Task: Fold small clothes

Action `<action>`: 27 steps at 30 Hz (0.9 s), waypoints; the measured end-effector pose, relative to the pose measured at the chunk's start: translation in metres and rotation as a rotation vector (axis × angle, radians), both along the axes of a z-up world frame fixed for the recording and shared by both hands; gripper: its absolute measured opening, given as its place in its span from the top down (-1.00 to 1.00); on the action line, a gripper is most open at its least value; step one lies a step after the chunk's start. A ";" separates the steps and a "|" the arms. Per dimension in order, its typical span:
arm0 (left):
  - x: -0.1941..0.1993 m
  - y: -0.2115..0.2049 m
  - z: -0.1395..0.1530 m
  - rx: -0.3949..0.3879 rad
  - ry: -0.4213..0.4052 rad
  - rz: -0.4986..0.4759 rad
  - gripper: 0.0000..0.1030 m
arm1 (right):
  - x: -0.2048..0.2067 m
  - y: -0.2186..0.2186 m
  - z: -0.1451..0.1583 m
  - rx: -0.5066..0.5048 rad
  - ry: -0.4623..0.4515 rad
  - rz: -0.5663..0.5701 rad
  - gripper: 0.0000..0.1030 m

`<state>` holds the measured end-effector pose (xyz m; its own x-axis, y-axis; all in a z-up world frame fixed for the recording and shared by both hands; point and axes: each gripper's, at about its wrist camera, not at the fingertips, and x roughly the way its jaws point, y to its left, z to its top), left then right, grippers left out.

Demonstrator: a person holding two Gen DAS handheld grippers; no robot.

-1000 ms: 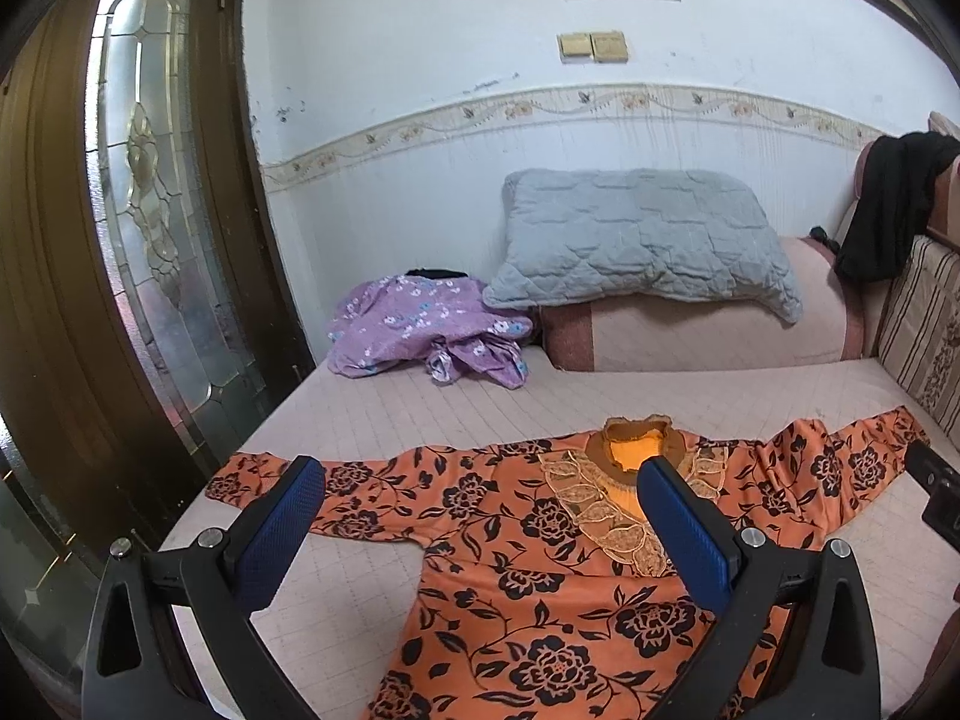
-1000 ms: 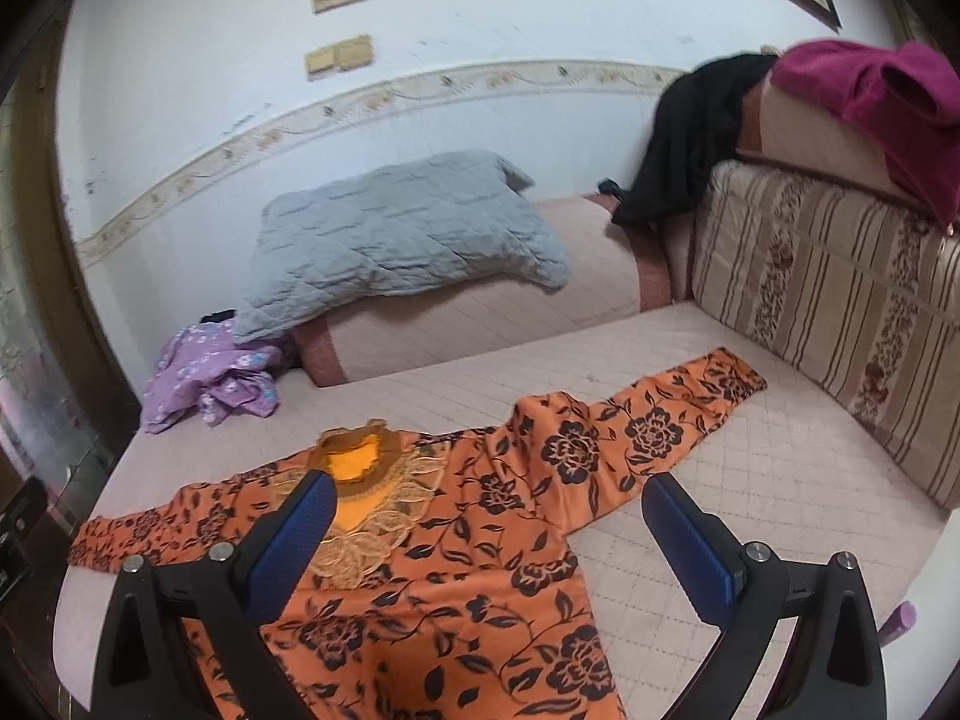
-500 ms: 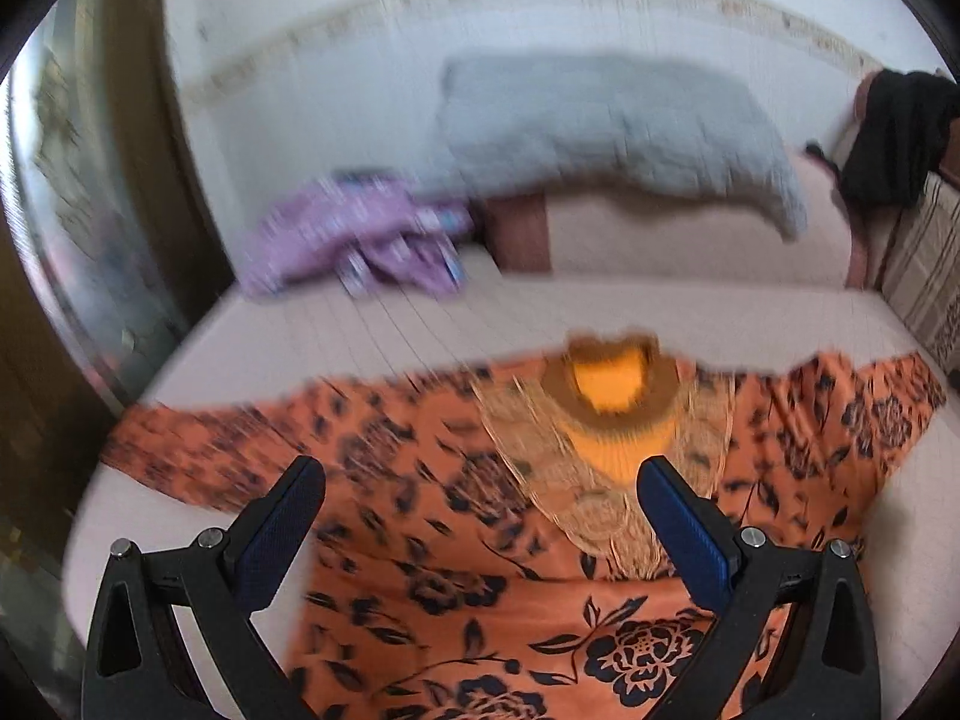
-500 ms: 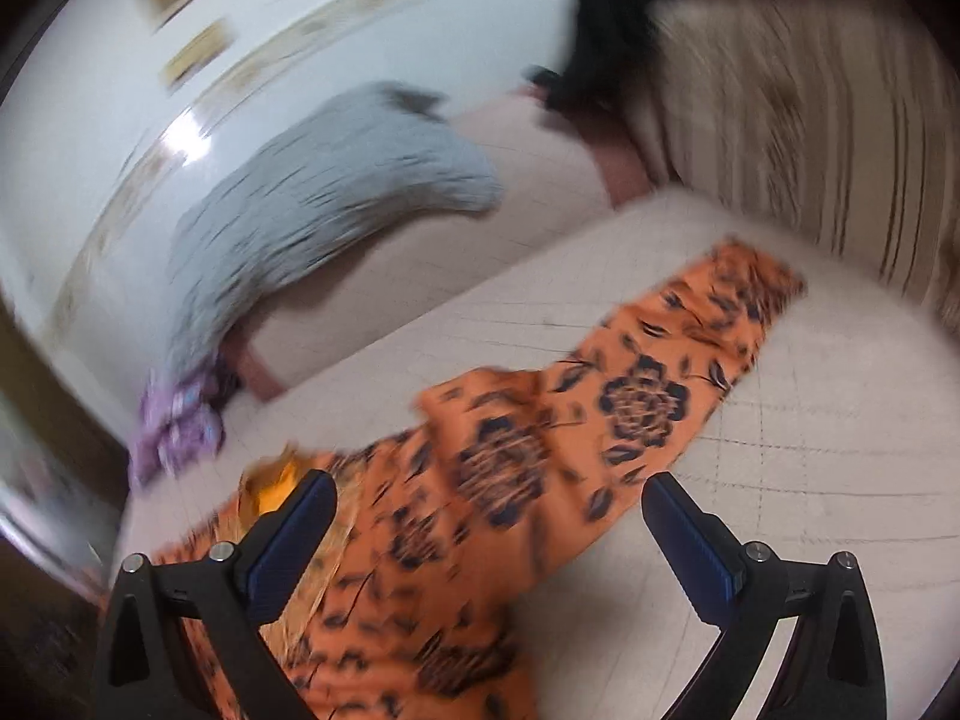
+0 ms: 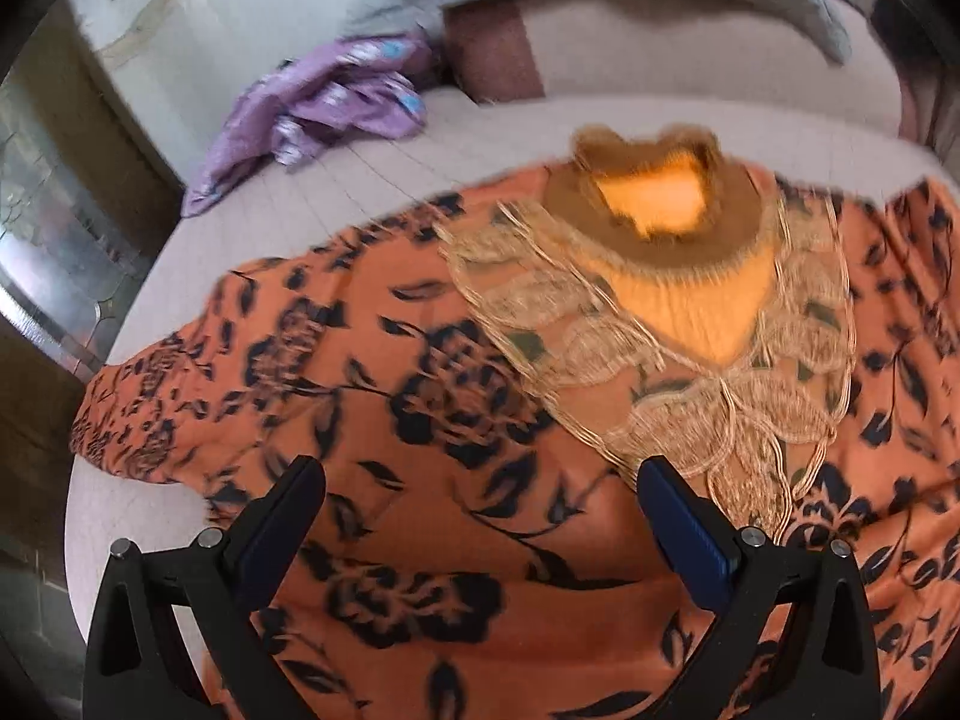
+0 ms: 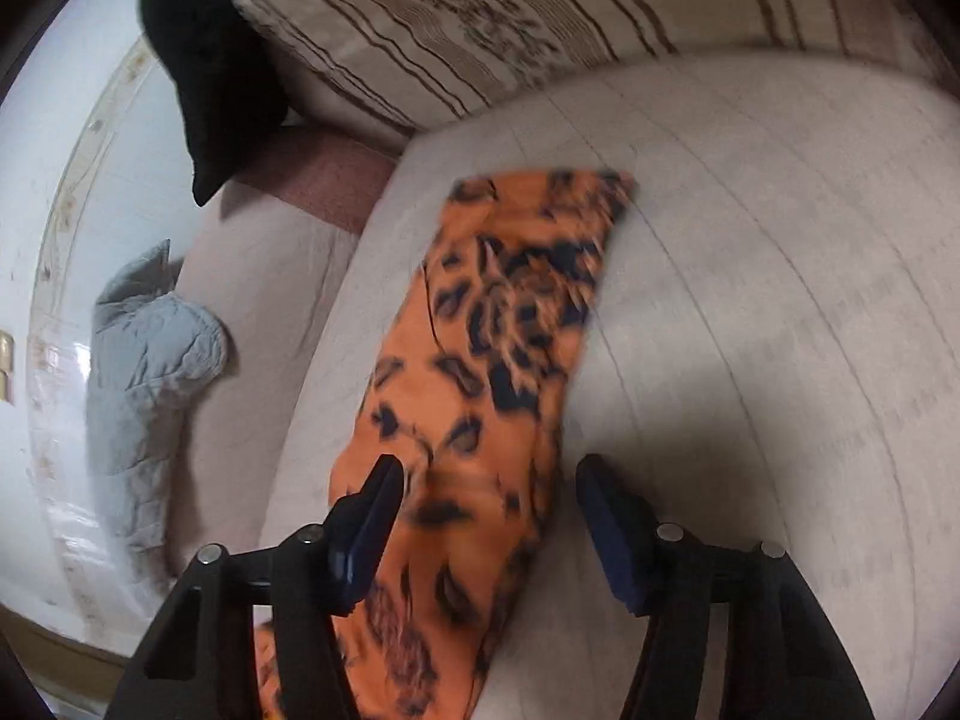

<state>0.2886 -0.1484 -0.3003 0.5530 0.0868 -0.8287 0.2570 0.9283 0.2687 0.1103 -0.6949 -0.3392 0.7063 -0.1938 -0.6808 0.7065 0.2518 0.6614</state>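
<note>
An orange blouse with black flowers lies spread flat on the pink bed cover, its brown collar and beige lace yoke toward the pillows. My left gripper is open and empty, low over the blouse's chest near the left shoulder. My right gripper is open and straddles the blouse's right sleeve, which runs away from it to the cuff. Nothing is gripped.
A crumpled purple garment lies at the bed's far left. A grey quilted pillow leans on the bolster. A striped cushion and a black garment stand beyond the sleeve. A glass door borders the bed's left edge.
Both grippers have dropped from a high view of the whole bed down close to the blouse. The left moved over the chest, the right swung to the right sleeve with jaws narrower.
</note>
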 end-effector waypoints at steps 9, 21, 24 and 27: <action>-0.002 0.003 -0.011 -0.078 -0.001 0.057 -1.00 | 0.014 -0.010 0.015 -0.157 -0.037 0.014 0.85; 0.010 0.086 0.048 -0.308 0.020 0.197 -1.00 | 0.038 0.191 0.198 -0.356 -0.396 0.366 0.85; 0.010 0.128 0.068 -0.271 -0.082 0.284 -1.00 | 0.063 0.257 0.207 -0.343 -0.415 0.480 0.85; 0.010 0.160 0.075 -0.234 -0.144 0.344 -1.00 | 0.097 0.321 0.192 -0.319 -0.370 0.597 0.85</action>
